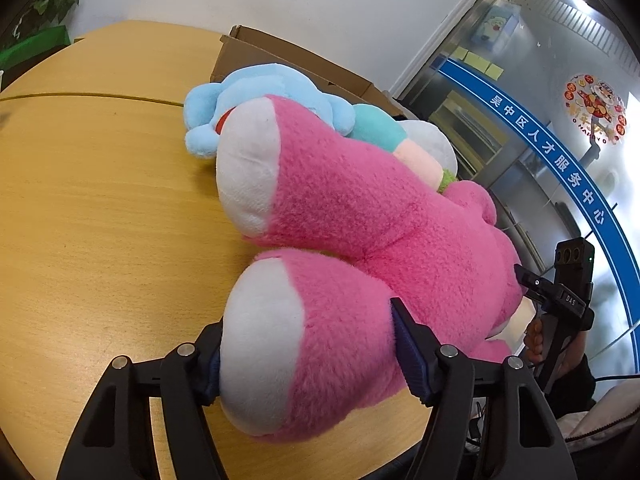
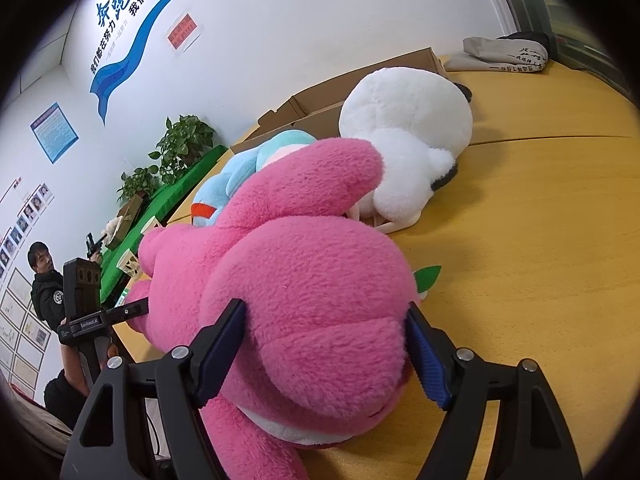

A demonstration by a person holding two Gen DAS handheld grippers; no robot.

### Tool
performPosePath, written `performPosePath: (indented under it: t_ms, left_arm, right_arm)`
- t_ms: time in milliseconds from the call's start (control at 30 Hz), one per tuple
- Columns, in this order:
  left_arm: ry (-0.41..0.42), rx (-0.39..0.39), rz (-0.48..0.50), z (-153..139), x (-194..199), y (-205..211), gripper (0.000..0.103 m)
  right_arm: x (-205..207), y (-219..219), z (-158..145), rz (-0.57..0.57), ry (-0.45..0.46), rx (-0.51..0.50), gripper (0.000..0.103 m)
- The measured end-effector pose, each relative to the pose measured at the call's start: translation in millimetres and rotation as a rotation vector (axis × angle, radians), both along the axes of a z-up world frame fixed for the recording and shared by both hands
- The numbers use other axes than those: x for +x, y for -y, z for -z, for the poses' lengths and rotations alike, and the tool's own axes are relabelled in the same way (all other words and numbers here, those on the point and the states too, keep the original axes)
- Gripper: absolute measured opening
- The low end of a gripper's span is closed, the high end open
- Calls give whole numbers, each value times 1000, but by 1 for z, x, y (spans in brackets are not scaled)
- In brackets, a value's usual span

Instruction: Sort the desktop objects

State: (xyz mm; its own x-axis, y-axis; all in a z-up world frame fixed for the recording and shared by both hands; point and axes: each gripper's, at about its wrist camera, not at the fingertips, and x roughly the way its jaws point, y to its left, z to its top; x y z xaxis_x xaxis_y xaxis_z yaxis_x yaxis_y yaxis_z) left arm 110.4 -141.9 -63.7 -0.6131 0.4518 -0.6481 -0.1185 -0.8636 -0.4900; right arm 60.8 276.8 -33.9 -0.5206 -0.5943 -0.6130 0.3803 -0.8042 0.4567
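The pink plush bear (image 1: 360,216) lies on my wooden bench (image 1: 100,200), against a blue plush (image 1: 248,96) and a white plush (image 2: 404,120) before a cardboard box (image 1: 288,60). My left tool (image 1: 308,356) is clamped on its white-soled foot; my right tool (image 2: 324,356) is clamped on its head.

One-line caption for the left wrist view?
Left tool clamps pink plush bear's foot on wooden table.
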Motion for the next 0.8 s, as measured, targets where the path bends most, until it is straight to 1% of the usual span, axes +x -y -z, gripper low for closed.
performPosePath:
  t_ms: [167,467,600,667,800]
  left_arm:
    - [-7,-7,-14,1,0,1,81]
    - [-24,-14,-30,4,-2,1,90]
    - [-24,-34,-30,4,-7,-2,99]
    - [-25,-39,-35,5,-8,-2,102]
    - [-22,-37,-41,8,-10,-1,103]
  right_arm:
    - [0,-3,3,-9,3,-14,81]
    - [-5,-3,4,-29,1,-23,85]
    - [-3,-4,5,-31,-1,-28,86]
    - [-3,-4,6,-32,-4,-31,87]
    - [-5,-3,7,-37,-4,-41,89]
